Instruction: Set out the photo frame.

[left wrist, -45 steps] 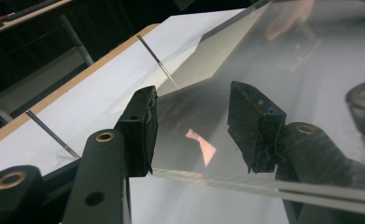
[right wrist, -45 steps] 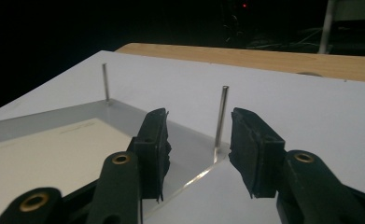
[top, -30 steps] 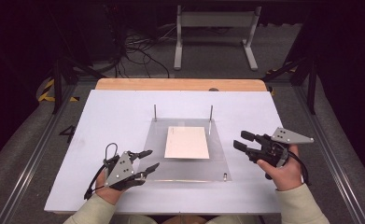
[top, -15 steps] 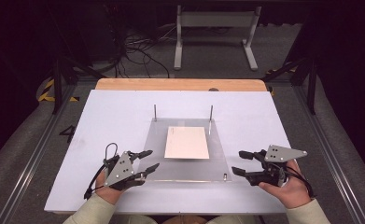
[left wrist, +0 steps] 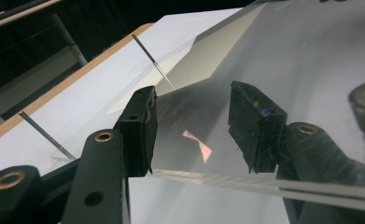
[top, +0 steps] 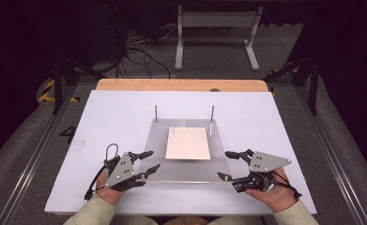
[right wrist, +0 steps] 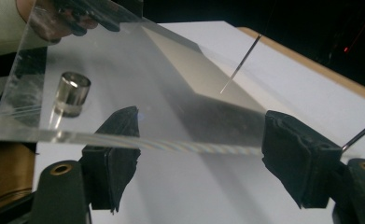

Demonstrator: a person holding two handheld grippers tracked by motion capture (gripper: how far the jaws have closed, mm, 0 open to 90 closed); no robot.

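Note:
A clear acrylic plate (top: 186, 171) lies on the white table (top: 265, 117), raised on short metal standoffs (right wrist: 73, 93). A pale sheet of paper (top: 188, 143) sits at its middle. Two thin metal rods (top: 156, 113) (top: 212, 114) stand at its back corners. My left gripper (top: 154, 159) is open at the plate's front left corner. In the left gripper view the plate's front edge (left wrist: 217, 179) crosses between its pads (left wrist: 140, 130). My right gripper (top: 223, 164) is open at the front right corner, and the plate edge (right wrist: 171, 144) runs between its pads (right wrist: 297, 158).
A wooden strip (top: 181, 84) borders the table's far edge. Beyond it are a metal stand (top: 216, 33) and loose cables (top: 139, 47) on a dark floor. Rails run along both sides of the table.
My right gripper has dropped and drawn back toward the person, from beside the plate's right edge to its front right corner. The left gripper, plate and paper have stayed put.

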